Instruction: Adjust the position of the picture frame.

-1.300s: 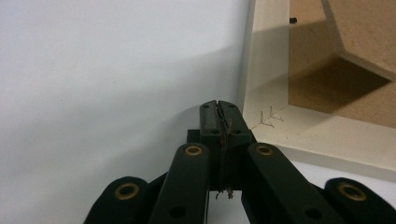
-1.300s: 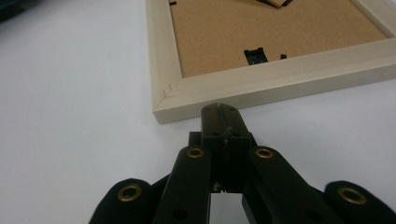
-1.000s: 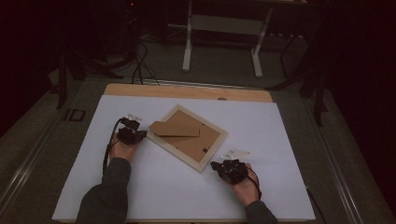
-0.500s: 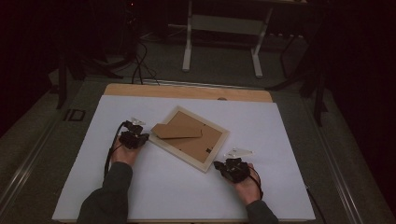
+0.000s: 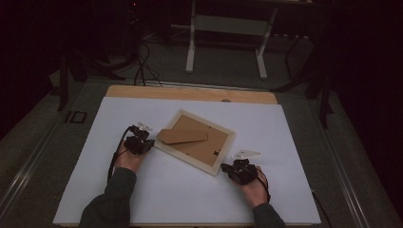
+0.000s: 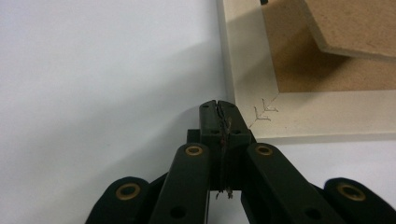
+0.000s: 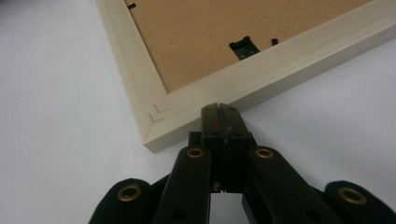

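A pale wooden picture frame (image 5: pixel 223 135) lies face down and askew in the middle of the white table top (image 5: pixel 294 142). Its brown backing board (image 5: pixel 199 147) faces up, with the cardboard stand flap (image 5: pixel 183 136) lying across it. My left gripper (image 5: pixel 150 143) is shut and empty, with its tips (image 6: pixel 218 108) at the frame's left corner (image 6: pixel 261 114). My right gripper (image 5: pixel 225 167) is also shut and empty, its tips (image 7: pixel 219 111) touching the frame's near edge (image 7: pixel 261 81) beside the bottom corner. A small black clip (image 7: pixel 243 48) sits on the backing board.
The white sheet covers a wooden table (image 5: pixel 190 92). Dark floor, cables (image 5: pixel 142 66) and a white stand (image 5: pixel 228 28) lie beyond the far edge. A sleeve (image 5: pixel 109 204) and a hand (image 5: pixel 254 190) come in from the bottom.
My left gripper has edged slightly down and right toward the frame's corner. The right gripper has barely moved. Both stay shut.
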`<act>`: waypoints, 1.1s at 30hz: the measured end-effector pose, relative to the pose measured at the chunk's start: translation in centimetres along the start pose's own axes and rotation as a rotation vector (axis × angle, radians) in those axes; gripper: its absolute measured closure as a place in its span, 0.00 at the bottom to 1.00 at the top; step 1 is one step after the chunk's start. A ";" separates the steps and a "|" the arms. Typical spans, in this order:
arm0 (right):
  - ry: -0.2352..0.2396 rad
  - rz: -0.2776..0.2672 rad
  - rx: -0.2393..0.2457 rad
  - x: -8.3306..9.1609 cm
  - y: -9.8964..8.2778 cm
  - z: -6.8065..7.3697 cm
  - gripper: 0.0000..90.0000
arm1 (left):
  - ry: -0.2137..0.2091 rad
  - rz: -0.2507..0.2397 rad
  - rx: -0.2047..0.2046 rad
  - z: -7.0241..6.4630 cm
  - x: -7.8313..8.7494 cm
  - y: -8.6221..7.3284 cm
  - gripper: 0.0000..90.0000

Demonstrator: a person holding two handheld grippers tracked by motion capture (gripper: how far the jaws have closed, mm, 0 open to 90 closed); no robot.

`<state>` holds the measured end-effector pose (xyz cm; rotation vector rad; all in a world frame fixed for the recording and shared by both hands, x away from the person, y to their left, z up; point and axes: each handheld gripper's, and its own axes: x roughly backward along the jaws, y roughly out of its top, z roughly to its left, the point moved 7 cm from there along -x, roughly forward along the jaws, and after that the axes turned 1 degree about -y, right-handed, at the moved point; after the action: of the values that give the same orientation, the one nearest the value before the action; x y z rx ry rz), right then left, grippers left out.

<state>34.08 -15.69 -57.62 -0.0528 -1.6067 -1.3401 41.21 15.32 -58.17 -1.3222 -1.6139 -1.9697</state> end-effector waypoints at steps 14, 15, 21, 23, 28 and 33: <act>-0.019 -0.009 -0.038 0.6 -0.2 -1.0 1.00 | -0.002 0.007 0.004 -1.7 0.7 -0.9 1.00; -0.020 -0.011 -0.042 0.6 -0.3 -1.1 1.00 | 0.002 0.004 0.012 -1.9 0.7 -1.0 1.00; -0.034 -0.013 -0.062 0.8 -0.4 -1.5 1.00 | 0.008 0.013 0.022 -2.8 1.1 -1.5 1.00; -0.037 -0.016 -0.074 0.9 -0.5 -1.7 1.00 | 0.010 0.006 0.033 -3.0 1.2 -1.7 1.00; -0.050 -0.019 -0.083 1.0 -0.6 -1.8 1.00 | 0.006 -0.005 0.051 -3.3 1.6 -2.2 1.00; -0.056 -0.019 -0.088 1.0 -0.6 -1.8 1.00 | 0.007 -0.011 0.031 -3.4 1.8 -2.5 1.00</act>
<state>34.34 -17.81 -57.55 -0.1297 -1.5982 -1.4350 36.89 13.73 -58.25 -1.2963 -1.6449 -1.9449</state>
